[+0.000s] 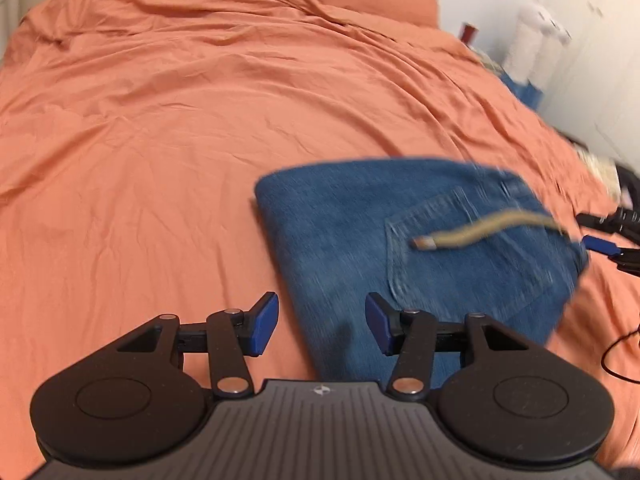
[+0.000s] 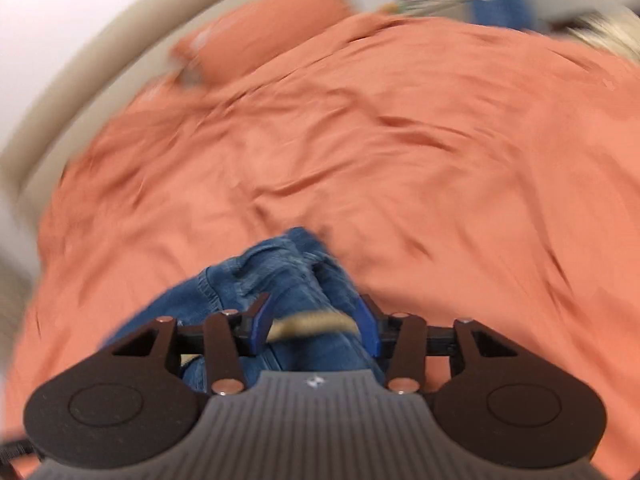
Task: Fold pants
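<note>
Pants nearly folded: tidy the stack, watch the cord

Pants [image 1: 420,248] lie on the orange bedspread [image 1: 200,140] as a compact rectangle, back pocket [image 1: 460,248] up, folded edge on the far side in the left wrist view. A tan drawstring [image 1: 480,228] snakes loose across the pocket.

Left gripper [image 1: 322,322]: jaws wide, nothing between them, hovering just above the near corner of the denim.

Right gripper [image 2: 316,330]: jaws apart, with bunched denim and the drawstring [image 2: 308,322] lying across the gap. Heavy blur; can't tell whether the pads actually touch the fabric. Reads as open, not clamped.

Judgement: the folding itself looks mostly done; what's left is squaring up.

How to do it well:
- Tuck the drawstring under or inside a layer so it doesn't trail.
- Right side: flatten the bunched waistband end rather than pinching it, since lifting would pull the layers apart.
- Left side: press down on the near corner to anchor the stack while the right one smooths.
- Move slowly; denim is stiff but the layers slide on the bedspread.
</note>
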Demonstrator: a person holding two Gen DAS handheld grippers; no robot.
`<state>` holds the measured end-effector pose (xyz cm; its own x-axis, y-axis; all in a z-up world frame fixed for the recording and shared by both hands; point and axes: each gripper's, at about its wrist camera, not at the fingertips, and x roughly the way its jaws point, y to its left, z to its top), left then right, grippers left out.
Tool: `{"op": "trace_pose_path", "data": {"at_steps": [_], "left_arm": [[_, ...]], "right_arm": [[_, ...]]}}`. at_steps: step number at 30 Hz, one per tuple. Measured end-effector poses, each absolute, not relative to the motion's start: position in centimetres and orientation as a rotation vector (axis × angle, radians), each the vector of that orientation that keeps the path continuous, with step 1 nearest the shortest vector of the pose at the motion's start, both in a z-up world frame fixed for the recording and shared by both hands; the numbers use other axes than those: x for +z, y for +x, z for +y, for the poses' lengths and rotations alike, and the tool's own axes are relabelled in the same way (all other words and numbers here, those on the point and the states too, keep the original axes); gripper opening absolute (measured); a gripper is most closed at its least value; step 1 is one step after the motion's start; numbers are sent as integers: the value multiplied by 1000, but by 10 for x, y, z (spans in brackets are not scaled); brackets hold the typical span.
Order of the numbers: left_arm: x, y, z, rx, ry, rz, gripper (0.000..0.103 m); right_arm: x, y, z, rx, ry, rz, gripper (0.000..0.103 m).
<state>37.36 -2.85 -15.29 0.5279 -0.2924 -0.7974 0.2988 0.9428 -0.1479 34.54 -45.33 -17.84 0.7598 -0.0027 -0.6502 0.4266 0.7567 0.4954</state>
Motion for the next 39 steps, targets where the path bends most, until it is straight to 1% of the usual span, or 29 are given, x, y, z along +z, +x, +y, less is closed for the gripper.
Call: {"op": "trace_pose_path", "data": {"at_steps": [1,5,6,8,9,10,13,15,18,19,20,21,23,24,26,28,34,35,36,39], "left_arm": [[-151,365,-31,-365,32,950,60],[-147,334,-38,-395,73,976,62],[-146,328,-39,-401,80,981,64],[-148,313,-44,-402,106,992,68],[-150,307,-46,-406,127,1003,68],[-152,300,-49,-408,148,1014,68],[-160,280,-61,-411,221,1032,70],[-166,269,-69,-407,262,1030,73],[-180,263,-76,-375,266,1062,72],[-185,262,-78,-375,259,1069,70],[-188,262,-79,-352,258,1060,63],[-189,262,-79,-317,257,1051,42],[-186,265,-76,-340,196,1067,21],[-180,264,-77,-327,218,1048,19],[-168,254,-88,-339,390,986,18],[-163,252,-93,-361,472,990,17],[-216,267,-85,-357,465,1154,14],[-222,269,-84,-353,457,1182,12],[-227,270,-82,-348,453,1209,0],[-221,272,-65,-316,413,1237,0]], "right_arm": [[-184,333,-455,-279,735,657,56],[-220,315,-463,-239,995,633,54],[-226,316,-463,-239,1024,637,50],[-224,319,-458,-256,978,635,41],[-220,318,-454,-253,938,621,28],[-219,319,-451,-249,910,620,25],[-216,322,-444,-251,846,623,21],[-216,319,-445,-245,824,620,21],[-219,318,-446,-236,815,617,21],[-220,318,-447,-236,816,618,21],[-222,319,-448,-236,819,619,21],[-223,319,-449,-237,826,619,21],[-224,320,-450,-244,832,622,19],[-224,319,-450,-253,827,624,17],[-224,321,-449,-264,821,628,14],[-224,320,-449,-280,823,632,12],[-238,325,-452,-293,830,678,10],[-240,325,-453,-292,836,682,10],[-241,325,-455,-290,842,684,11],[-241,324,-461,-271,860,682,12]]}}
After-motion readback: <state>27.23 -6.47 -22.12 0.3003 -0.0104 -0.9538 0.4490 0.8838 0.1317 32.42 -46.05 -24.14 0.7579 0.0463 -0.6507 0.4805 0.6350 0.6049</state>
